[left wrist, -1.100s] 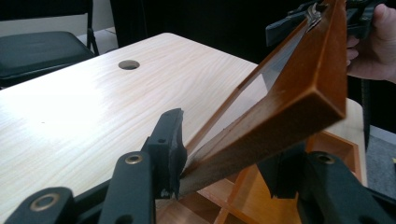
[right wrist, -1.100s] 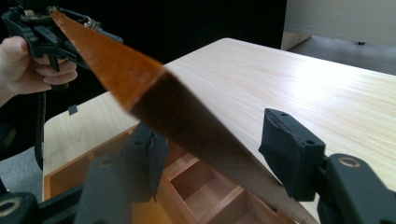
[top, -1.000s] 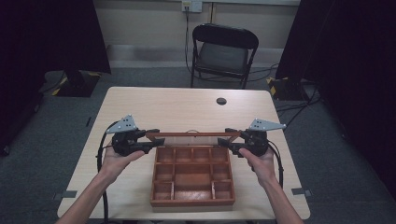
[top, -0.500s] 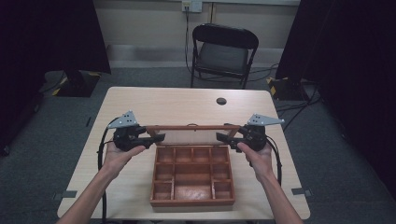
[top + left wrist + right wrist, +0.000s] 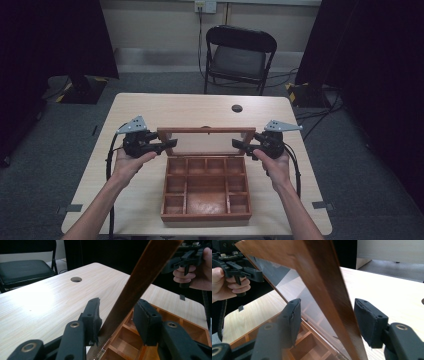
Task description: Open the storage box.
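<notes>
Though ungripped, lid [image 5: 206, 141] between each gripper's jaws

No readable text, label or number anywhere (far details perhaps too small).

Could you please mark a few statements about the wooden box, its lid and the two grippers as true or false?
1. The lid of the wooden box stands raised, hinged along the box's far edge. True.
2. The box compartments hold screws. False: they look empty.
3. The left gripper is at the lid's left side and the right gripper at its right side. True.
4. The folding chair stands on the table. False: it stands on the floor beyond the table's far edge.
5. The lid has a see-through pane in a wooden frame. True.
6. The left gripper's jaws are clamped shut on nothing. False: the lid's frame stands between them.
</notes>
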A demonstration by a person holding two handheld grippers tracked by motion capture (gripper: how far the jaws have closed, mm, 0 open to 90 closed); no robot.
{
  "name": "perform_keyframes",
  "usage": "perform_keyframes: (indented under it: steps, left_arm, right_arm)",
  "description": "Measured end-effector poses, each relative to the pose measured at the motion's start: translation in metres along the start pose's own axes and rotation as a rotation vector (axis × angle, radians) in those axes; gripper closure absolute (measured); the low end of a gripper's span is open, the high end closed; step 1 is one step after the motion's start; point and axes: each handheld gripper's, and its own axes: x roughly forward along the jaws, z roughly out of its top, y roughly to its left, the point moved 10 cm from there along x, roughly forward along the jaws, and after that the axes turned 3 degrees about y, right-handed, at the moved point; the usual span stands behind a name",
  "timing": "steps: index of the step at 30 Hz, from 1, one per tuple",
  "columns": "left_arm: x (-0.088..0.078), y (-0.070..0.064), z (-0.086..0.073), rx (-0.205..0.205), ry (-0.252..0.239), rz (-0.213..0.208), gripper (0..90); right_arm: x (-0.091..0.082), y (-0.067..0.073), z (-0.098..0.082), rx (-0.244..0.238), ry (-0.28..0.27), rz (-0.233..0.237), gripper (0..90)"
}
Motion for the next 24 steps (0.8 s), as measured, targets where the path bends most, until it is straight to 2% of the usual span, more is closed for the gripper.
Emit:
perform_keyframes:
  steps: [5, 9, 17, 24]
  left_arm:
    - [0.002, 0.004, -0.001, -0.001, 0.004, 0.009, 56.9]
    - [0.006, 0.007, -0.006, -0.005, 0.029, 0.018, 57.0]
    - [0.009, 0.012, -0.006, -0.021, 0.017, 0.023, 57.0]
    - [0.014, 0.017, -0.017, -0.028, 0.056, 0.035, 55.4]
  right_arm:
    - [0.003, -0.002, -0.001, -0.003, 0.005, -0.002, 40.3]
    - [0.005, -0.007, -0.003, 0.007, 0.012, -0.003, 41.4]
    - [0.012, -0.013, -0.009, 0.004, 0.038, -0.007, 44.2]
    - [0.015, -0.015, -0.011, 0.003, 0.037, -0.008, 45.7]
